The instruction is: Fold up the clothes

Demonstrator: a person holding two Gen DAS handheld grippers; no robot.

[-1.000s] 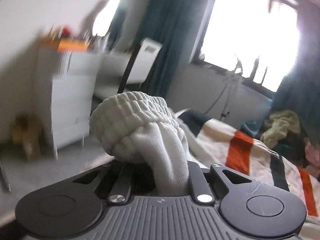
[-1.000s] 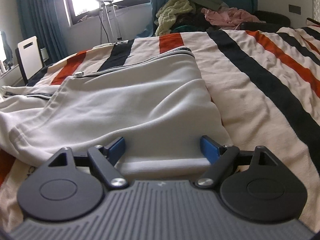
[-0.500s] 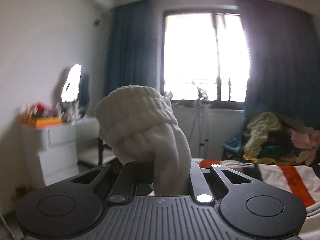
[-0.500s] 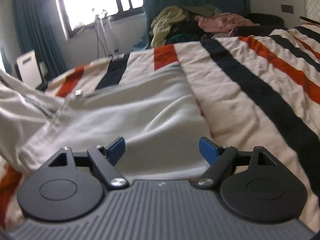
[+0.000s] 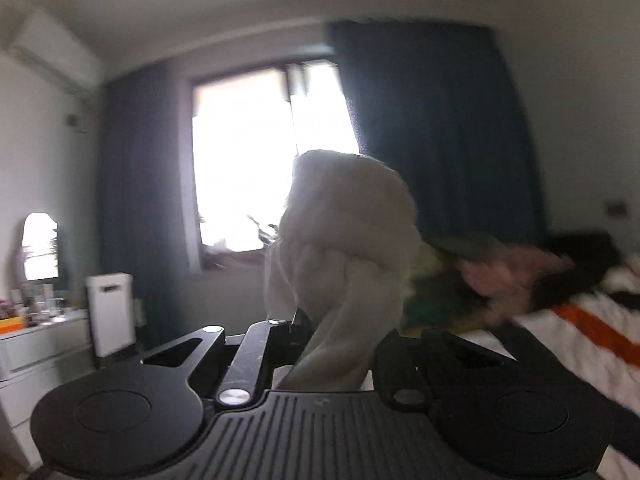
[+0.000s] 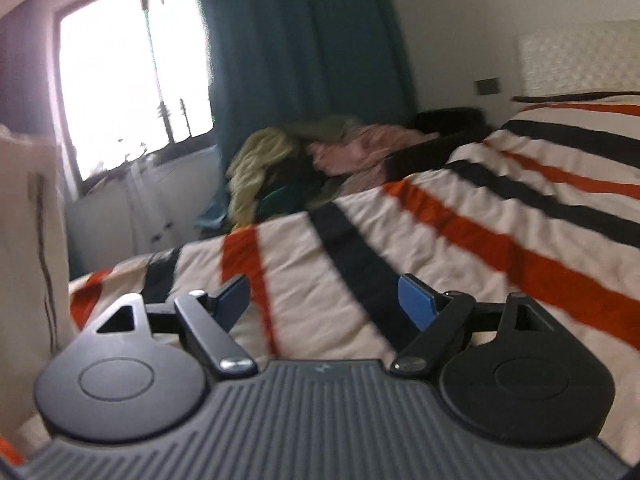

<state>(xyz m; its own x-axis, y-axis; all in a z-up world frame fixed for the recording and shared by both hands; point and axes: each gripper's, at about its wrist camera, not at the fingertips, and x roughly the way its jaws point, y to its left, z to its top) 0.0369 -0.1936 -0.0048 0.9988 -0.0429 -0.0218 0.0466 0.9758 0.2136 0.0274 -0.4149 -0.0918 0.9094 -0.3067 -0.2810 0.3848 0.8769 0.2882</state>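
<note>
My left gripper (image 5: 336, 344) is shut on a bunched fold of the white ribbed garment (image 5: 352, 232) and holds it up high in front of the window. In the right wrist view the same white garment (image 6: 28, 260) hangs at the far left edge, lifted off the bed. My right gripper (image 6: 326, 300) is open and empty, with its blue pads (image 6: 416, 300) above the striped bedspread (image 6: 500, 220).
A pile of other clothes (image 6: 312, 156) lies at the far end of the bed below the dark curtain (image 6: 304, 48). A white dresser (image 5: 40, 344) with a mirror stands at the left wall. A black headboard cushion (image 6: 448, 120) lies at the back right.
My left gripper has lifted the white garment higher and swung right. The garment has come off the bed under my right gripper, which now looks at bare bedspread. Both views are blurred.
</note>
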